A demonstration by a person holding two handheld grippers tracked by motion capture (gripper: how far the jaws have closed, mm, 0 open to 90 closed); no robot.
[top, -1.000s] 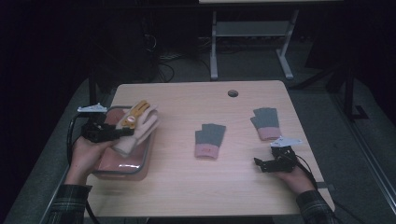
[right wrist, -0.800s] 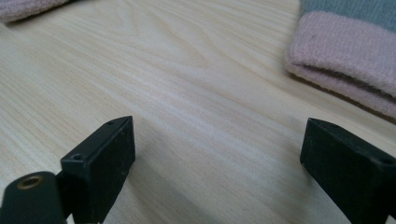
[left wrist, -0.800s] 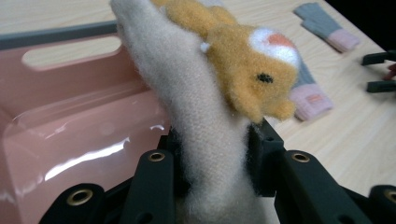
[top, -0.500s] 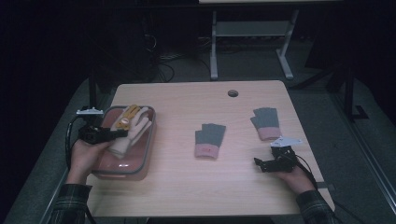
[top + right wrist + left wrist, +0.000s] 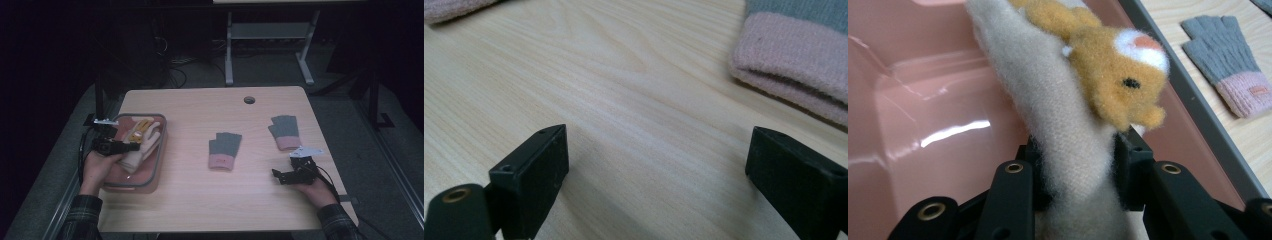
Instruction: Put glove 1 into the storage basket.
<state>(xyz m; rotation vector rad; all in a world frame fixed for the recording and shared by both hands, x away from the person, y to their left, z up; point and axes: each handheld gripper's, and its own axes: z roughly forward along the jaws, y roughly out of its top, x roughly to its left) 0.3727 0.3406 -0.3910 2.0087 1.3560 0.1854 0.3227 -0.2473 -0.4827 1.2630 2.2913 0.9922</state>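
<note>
My left gripper (image 5: 131,147) (image 5: 1078,150) is shut on a fuzzy cream glove (image 5: 1058,120) (image 5: 147,142) with an orange animal face on it. It holds the glove low inside the pink tray (image 5: 150,172) (image 5: 913,100) at the table's left. Two grey fingerless gloves with pink cuffs lie on the wood, one in the middle (image 5: 224,150) (image 5: 1230,60) and one to the right (image 5: 285,132) (image 5: 804,55). My right gripper (image 5: 278,176) (image 5: 656,170) rests near the front right, open, with bare wood between its jaws.
The wooden table (image 5: 210,200) has a round cable hole (image 5: 249,100) near its far edge. Beyond the table stands a metal frame (image 5: 270,45) on a dark floor with cables. The tray has a grey rim (image 5: 1193,100).
My left gripper has come down and toward the near side with the cream glove, lowering it into the pink tray. The right gripper has stayed in place.
</note>
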